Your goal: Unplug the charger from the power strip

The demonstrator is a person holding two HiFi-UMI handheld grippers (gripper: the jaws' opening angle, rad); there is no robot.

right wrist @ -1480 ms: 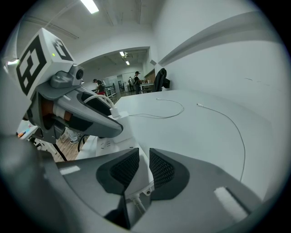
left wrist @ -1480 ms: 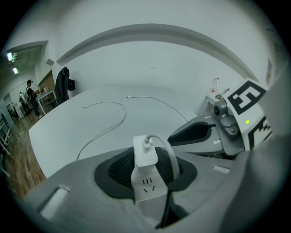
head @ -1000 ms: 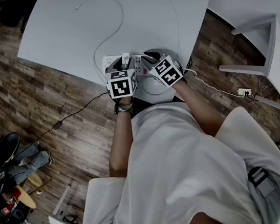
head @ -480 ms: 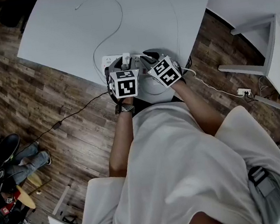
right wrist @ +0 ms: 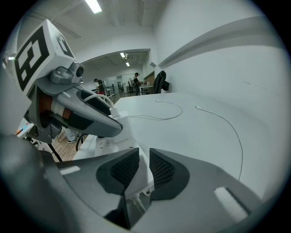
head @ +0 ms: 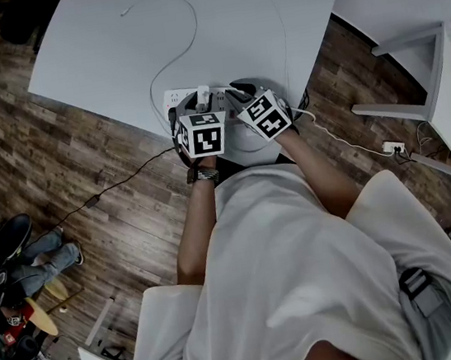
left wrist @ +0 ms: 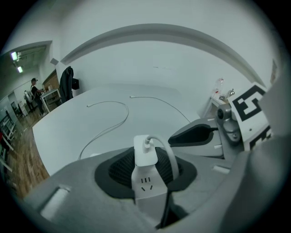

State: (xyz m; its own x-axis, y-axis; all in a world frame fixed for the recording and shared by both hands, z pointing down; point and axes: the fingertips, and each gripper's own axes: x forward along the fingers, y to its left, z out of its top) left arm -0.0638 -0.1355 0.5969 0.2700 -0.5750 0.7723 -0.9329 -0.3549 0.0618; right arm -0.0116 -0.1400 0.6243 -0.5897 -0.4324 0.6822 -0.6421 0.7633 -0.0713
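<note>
Over the near edge of the white table [head: 107, 50], the left gripper [left wrist: 146, 159] has its jaws about halfway in, dark ribbed pads pressed on either side of the white charger [left wrist: 144, 146]. The charger sits upright, plugged into the white power strip [left wrist: 146, 184], with its thin cable [left wrist: 166, 152] looping off the top. Just beside it, the right gripper [right wrist: 144, 164] is pinched narrow on the strip's end (the end where the cord [right wrist: 136, 203] comes out). A loose white cable [left wrist: 113, 123] curls across the table beyond.
</note>
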